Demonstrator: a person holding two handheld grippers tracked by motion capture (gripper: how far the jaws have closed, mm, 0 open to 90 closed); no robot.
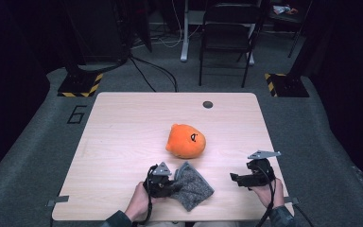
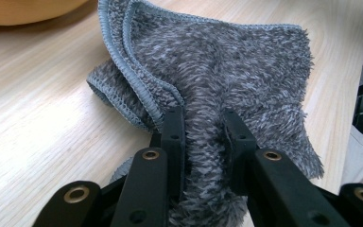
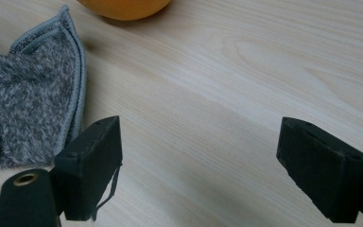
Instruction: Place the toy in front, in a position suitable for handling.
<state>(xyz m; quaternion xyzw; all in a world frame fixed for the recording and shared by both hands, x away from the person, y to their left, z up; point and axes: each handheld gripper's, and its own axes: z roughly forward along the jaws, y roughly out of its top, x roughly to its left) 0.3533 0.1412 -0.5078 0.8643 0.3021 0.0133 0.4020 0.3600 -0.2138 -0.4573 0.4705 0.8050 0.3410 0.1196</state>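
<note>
A grey fuzzy cloth (image 1: 193, 186) lies folded near the table's front edge, just below an orange plush toy (image 1: 185, 140). My left gripper (image 1: 170, 187) is at the cloth's left side, and in the left gripper view its jaws pinch a ridge of the cloth (image 2: 246, 71) between them (image 2: 203, 125). The right gripper (image 1: 234, 178) rests on the table to the right of the cloth, held by a hand. In the right gripper view its jaws stand wide apart (image 3: 198, 149) over bare wood, with the cloth (image 3: 28, 109) at the left and the toy's underside (image 3: 123, 7) at the top.
The wooden table (image 1: 123, 123) has a small dark round hole (image 1: 208, 104) near its far edge. Beyond it stand a black chair (image 1: 227, 38) and stand bases with yellow-black stripes (image 1: 80, 85) on the grey floor.
</note>
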